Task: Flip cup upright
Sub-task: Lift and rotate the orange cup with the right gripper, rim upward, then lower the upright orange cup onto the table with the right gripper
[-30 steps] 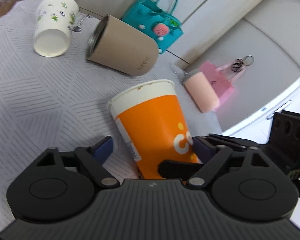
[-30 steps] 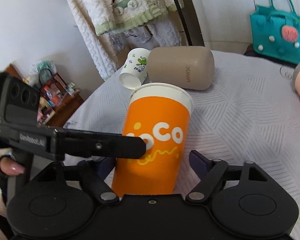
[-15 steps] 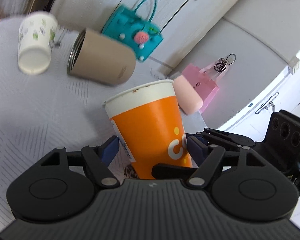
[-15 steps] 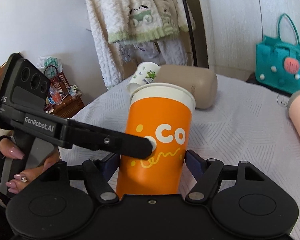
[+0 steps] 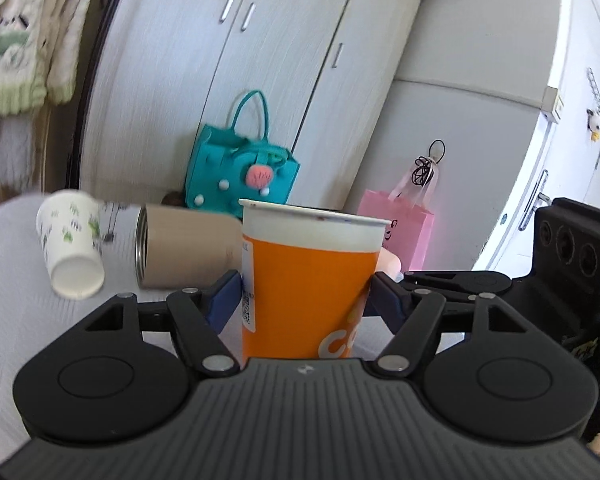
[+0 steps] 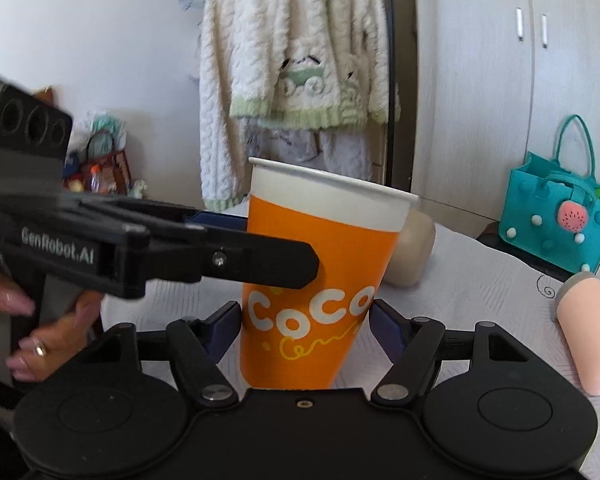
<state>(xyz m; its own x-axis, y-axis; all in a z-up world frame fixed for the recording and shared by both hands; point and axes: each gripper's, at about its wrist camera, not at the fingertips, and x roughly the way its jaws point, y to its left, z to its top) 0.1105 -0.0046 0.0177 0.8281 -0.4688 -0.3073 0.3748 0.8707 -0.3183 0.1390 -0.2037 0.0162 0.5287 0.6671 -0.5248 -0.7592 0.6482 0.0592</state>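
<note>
Cup [image 5: 306, 280] in orange stood mouth up on the white table [image 6: 480, 300], right between the blue pads of both tools. Left gripper [image 5: 304, 298] squeezed it from both sides, and the right gripper [image 6: 306, 322] also had its pads tight against it. At ten o'clock in the left view, a little white cup [image 5: 72, 248] and a tan mug [image 5: 184, 252] lay tipped over
</note>
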